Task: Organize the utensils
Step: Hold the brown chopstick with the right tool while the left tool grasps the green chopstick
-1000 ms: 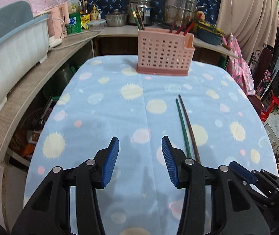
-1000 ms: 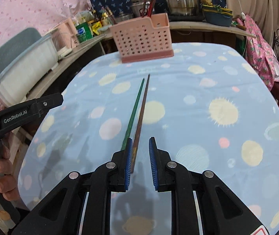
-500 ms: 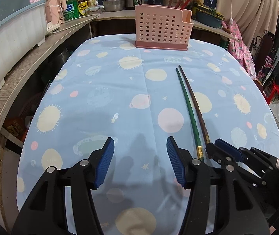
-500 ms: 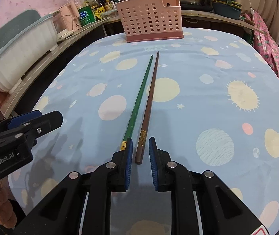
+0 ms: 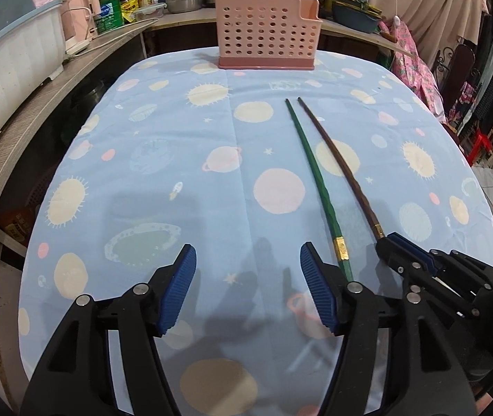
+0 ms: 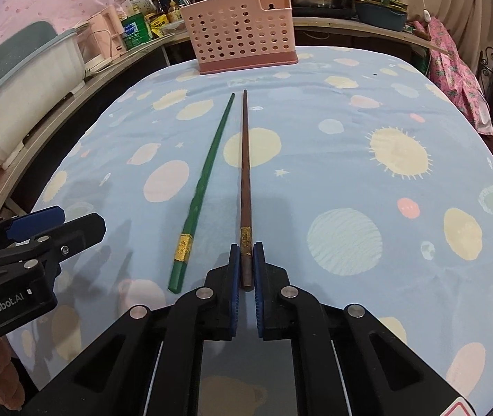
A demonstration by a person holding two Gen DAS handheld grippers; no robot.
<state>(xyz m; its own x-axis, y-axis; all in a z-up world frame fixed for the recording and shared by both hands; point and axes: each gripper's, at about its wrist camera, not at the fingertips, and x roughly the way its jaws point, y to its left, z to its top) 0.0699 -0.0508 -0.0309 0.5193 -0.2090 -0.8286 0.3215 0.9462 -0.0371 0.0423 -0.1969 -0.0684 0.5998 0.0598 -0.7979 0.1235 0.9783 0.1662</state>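
Two long chopsticks lie side by side on the blue space-print tablecloth. My right gripper is shut on the thick end of the brown chopstick, just behind its gold band. The green chopstick lies free to its left. In the left wrist view the green chopstick ends just right of my left gripper, whose jaws are opening with nothing between them. The brown chopstick runs into the right gripper there. A pink perforated utensil basket stands at the table's far edge.
A white tub sits on the wooden shelf along the left. Pots, bottles and other utensils crowd the counter behind the basket. Chairs and hanging clothes fill the right side. A person's fingers show at lower left.
Both grippers came down toward the table. The left jaws spread wider. The right jaws closed on the brown chopstick's end, which earlier lay loose between them.
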